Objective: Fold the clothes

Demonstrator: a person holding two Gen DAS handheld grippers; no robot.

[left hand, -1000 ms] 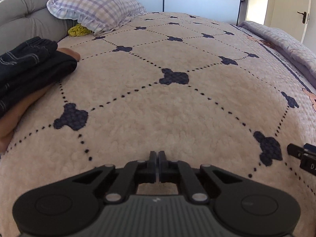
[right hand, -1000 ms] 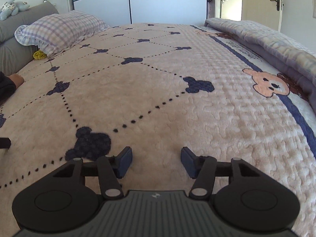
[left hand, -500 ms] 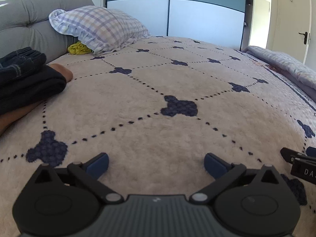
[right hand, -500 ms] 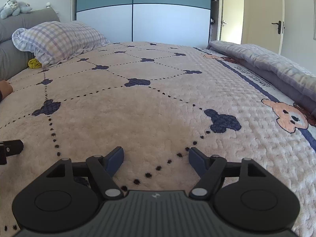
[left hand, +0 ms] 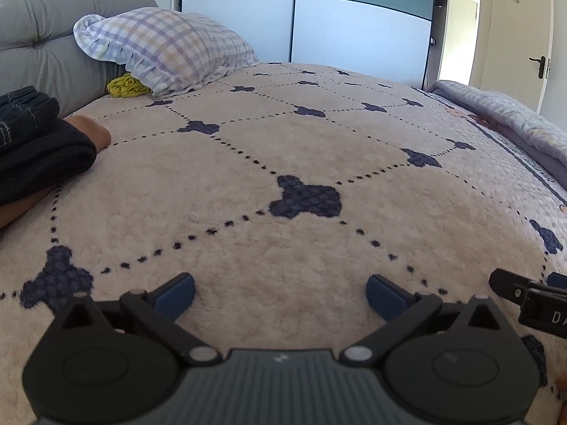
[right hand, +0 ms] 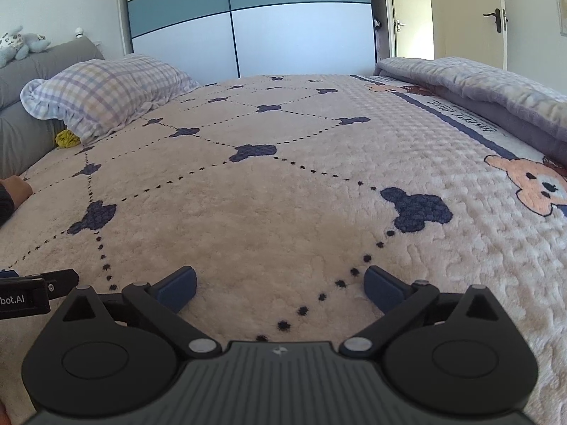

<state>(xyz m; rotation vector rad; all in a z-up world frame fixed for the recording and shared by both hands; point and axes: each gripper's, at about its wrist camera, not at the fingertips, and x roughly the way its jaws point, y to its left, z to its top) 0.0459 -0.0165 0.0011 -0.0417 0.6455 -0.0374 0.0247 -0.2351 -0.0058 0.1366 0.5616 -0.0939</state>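
A stack of folded dark clothes (left hand: 32, 148) lies at the left edge of the bed on a tan-orange piece (left hand: 90, 134); its corner also shows in the right wrist view (right hand: 14, 191). A crumpled yellow-green garment (left hand: 127, 86) (right hand: 67, 139) sits under the pillow's edge. My left gripper (left hand: 281, 292) is open low over the bare cream blanket (left hand: 283, 148), nothing between its fingers. My right gripper (right hand: 280, 285) hangs beside it to the right, its jaws opening, wide apart, with only blanket (right hand: 283, 212) between them. Each view catches the other gripper's finger (left hand: 510, 288) (right hand: 53, 279) at its side.
A checked pillow (left hand: 166, 49) (right hand: 102, 92) leans on the grey headboard (left hand: 39, 46) at the back left. A folded grey quilt (left hand: 514, 120) (right hand: 478, 88) runs along the bed's right side. Wardrobe doors (right hand: 301, 39) stand behind the bed, room doors at the right.
The left gripper went from shut to wide open. The right gripper's jaws spread wider. Both views have sunk nearer the blanket and tipped up, showing more of the wardrobe.
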